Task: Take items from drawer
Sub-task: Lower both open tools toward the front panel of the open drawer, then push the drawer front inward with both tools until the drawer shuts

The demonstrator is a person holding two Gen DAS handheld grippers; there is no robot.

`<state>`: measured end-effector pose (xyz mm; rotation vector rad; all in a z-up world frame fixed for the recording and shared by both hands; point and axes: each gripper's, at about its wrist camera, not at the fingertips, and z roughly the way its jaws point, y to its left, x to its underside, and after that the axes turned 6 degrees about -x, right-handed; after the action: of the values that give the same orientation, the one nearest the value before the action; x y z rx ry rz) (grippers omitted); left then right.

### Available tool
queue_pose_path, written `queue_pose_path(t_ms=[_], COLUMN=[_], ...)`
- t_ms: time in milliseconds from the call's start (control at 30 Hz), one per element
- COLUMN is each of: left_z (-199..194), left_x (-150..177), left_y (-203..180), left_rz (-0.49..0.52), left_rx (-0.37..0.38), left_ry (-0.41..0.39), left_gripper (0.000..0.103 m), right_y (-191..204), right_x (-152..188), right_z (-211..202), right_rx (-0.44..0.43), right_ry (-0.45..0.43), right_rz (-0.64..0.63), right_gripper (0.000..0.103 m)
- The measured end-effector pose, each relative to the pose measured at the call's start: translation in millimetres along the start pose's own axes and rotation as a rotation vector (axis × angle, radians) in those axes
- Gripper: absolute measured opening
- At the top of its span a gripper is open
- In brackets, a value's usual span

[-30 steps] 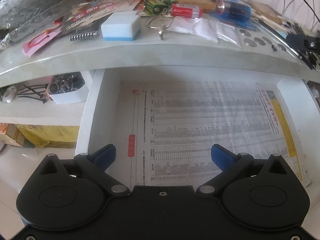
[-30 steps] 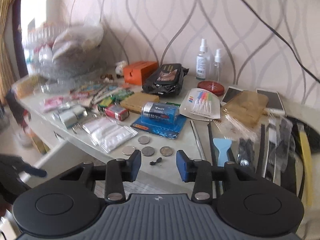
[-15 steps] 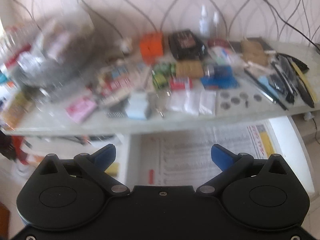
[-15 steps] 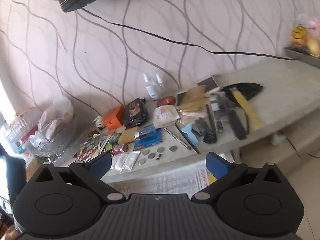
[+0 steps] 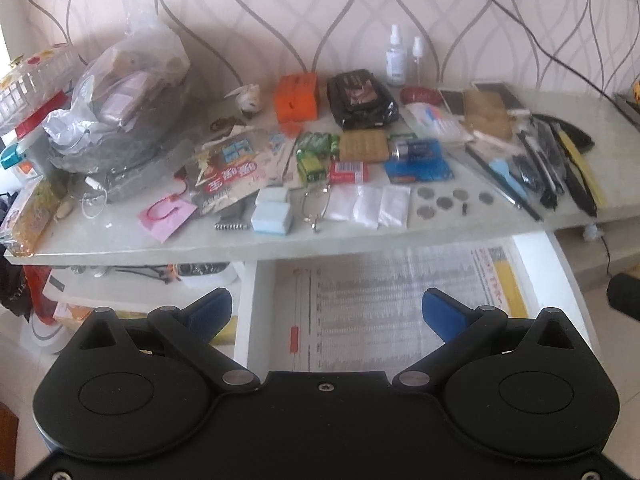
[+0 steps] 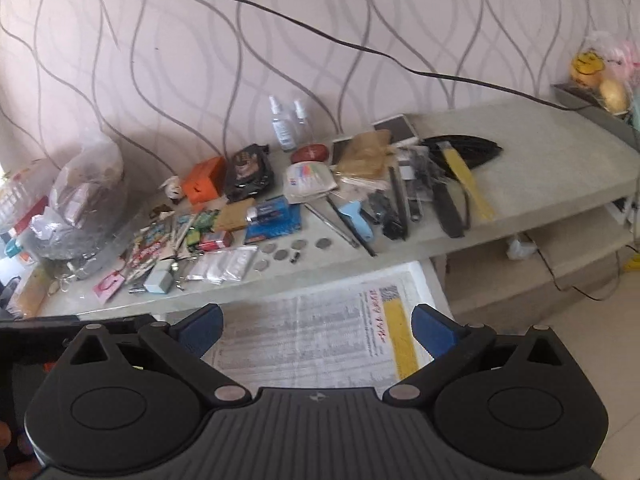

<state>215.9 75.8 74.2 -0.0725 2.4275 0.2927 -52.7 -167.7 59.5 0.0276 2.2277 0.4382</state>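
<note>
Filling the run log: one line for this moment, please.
left gripper: open, empty | right gripper: open, empty | white open drawer: only printed paper liner visible | grey countertop: items laid out

The left gripper [image 5: 326, 312] hangs spread wide above the newspaper-lined drawer [image 5: 560, 264]; the far countertop [image 5: 500, 224] holds clutter.

My left gripper [image 5: 326, 316] hangs level with its blue-padded fingers [image 5: 210, 310] spread wide, gripping nothing. My right gripper [image 6: 316, 330] is splayed just as wide, blue pads [image 6: 434, 332] well apart and empty. Both point forward and slightly down. At the right view's lower left edge, a sliver of my hand [image 6: 5, 436] shows.
</note>
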Motion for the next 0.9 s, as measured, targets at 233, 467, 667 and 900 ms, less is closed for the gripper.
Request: queue_pose_path(t_ms=[233,467,667,900], left_z=[-5,8,30,57], left_x=[19,54,91,105], left_y=[-1,-1,-8,-15], left_rz=[0.014,0.103,0.177,0.109], left_rx=[0.032,0.045,0.105,0.18], left_ry=[0.054,0.183,0.381,0.439], left_gripper=[0.103,0.103,0.103,0.103], right_y=[-1,6,-4,-18], right_x=[7,27,46,64], right_z=[-1,5,19,26], right_rx=[0.001,-0.053,-0.024,-0.026], right_ry=[0.033,0.206,0.325,0.333], right_rz=[0.006,-0.148,-0.151,-0.099], right_gripper=[0.103,0.103,0.103,0.103])
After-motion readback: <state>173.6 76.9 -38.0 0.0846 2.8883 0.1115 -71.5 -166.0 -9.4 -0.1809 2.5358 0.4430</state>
